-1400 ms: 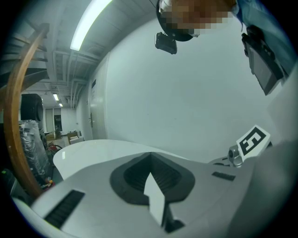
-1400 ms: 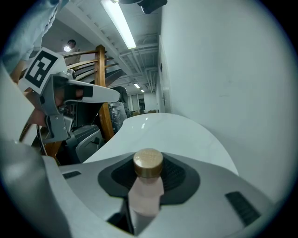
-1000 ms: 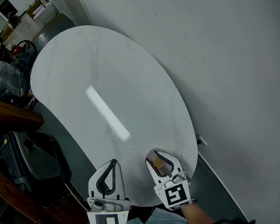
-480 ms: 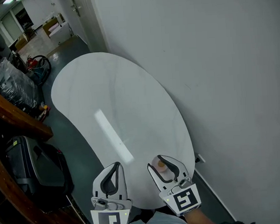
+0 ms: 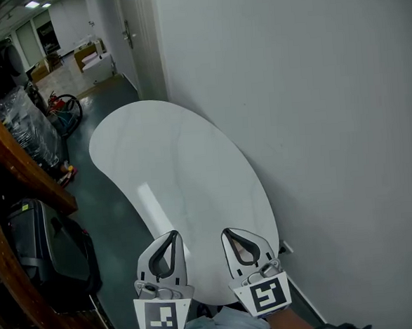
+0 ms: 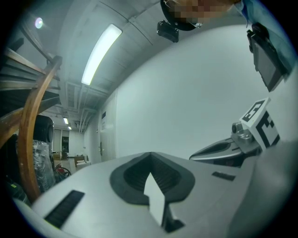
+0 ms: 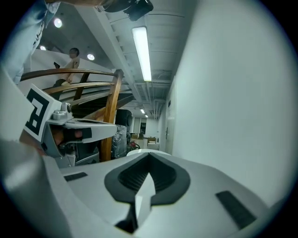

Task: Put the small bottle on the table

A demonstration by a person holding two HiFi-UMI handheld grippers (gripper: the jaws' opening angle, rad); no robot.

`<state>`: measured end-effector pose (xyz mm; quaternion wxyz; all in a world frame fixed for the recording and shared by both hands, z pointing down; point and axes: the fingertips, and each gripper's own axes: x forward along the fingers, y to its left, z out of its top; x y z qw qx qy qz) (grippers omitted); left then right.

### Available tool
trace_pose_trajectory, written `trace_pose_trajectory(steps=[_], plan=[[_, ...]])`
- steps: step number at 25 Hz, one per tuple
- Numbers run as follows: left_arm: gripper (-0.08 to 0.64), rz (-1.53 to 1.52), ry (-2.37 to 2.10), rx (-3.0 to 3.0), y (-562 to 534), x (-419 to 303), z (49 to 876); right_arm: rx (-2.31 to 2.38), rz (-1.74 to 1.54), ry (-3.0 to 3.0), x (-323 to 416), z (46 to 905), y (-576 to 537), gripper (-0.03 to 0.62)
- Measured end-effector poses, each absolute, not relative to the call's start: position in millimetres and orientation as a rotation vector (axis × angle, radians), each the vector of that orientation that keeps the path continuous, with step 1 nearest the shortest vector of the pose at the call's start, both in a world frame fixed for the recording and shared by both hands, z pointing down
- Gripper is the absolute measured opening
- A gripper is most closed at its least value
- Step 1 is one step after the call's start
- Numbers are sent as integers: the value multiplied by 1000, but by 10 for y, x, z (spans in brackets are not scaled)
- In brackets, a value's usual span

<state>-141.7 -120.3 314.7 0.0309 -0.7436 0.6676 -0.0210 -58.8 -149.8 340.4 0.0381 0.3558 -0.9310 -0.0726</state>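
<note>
Right hand-held gripper (image 5: 230, 233) is clenched empty, its jaws closing flat together with nothing between them, over the near end of the white oval bench (image 5: 177, 155). The small bottle cannot be made out in any view. Just beside it, the left hand-held gripper (image 5: 172, 236) is likewise clamped on nothing. A pale wall (image 5: 315, 117) runs along the bench's right edge.

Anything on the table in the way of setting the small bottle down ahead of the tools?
Nothing visible does. The white table shows bare ahead of the left tool and right tool. Both tools are shut with nothing between their jaws. The bottle itself I cannot make out for certain.
</note>
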Motion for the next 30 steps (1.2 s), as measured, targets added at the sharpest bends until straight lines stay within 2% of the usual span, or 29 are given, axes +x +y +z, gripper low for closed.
trace_pose_trajectory(steps=[30], plan=[[0,-39,1999,-2290,-1133,-1447,3016,1157,-246,-2928,-632,3208,-1420,0]])
